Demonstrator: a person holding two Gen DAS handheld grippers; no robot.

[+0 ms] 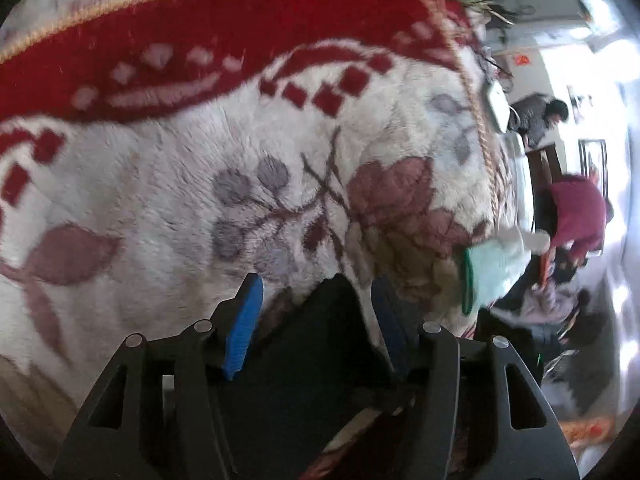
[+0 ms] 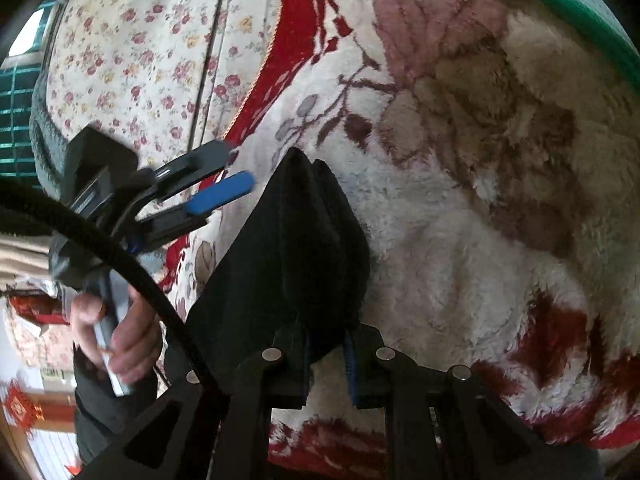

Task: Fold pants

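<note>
The black pants (image 2: 304, 240) lie bunched on a white plush blanket (image 2: 440, 240) with red and floral patterns. My right gripper (image 2: 328, 360) is shut on the near end of the bunch. The cloth rises in a folded peak ahead of the fingers. My left gripper (image 2: 240, 164), held by a hand (image 2: 120, 332), hovers open just left of that peak without touching it. In the left wrist view the pants (image 1: 336, 340) show between the blue pads (image 1: 244, 320) of the left gripper (image 1: 316, 312), and neither pad presses on them. The blanket (image 1: 200, 140) fills the rest.
A flowered sheet (image 2: 140, 60) lies beyond the blanket's red border. A green-edged cloth (image 1: 492, 268) sits at the blanket's edge. Two people (image 1: 580, 216) bend over things in the room behind. A black cable (image 2: 120, 248) crosses the right wrist view.
</note>
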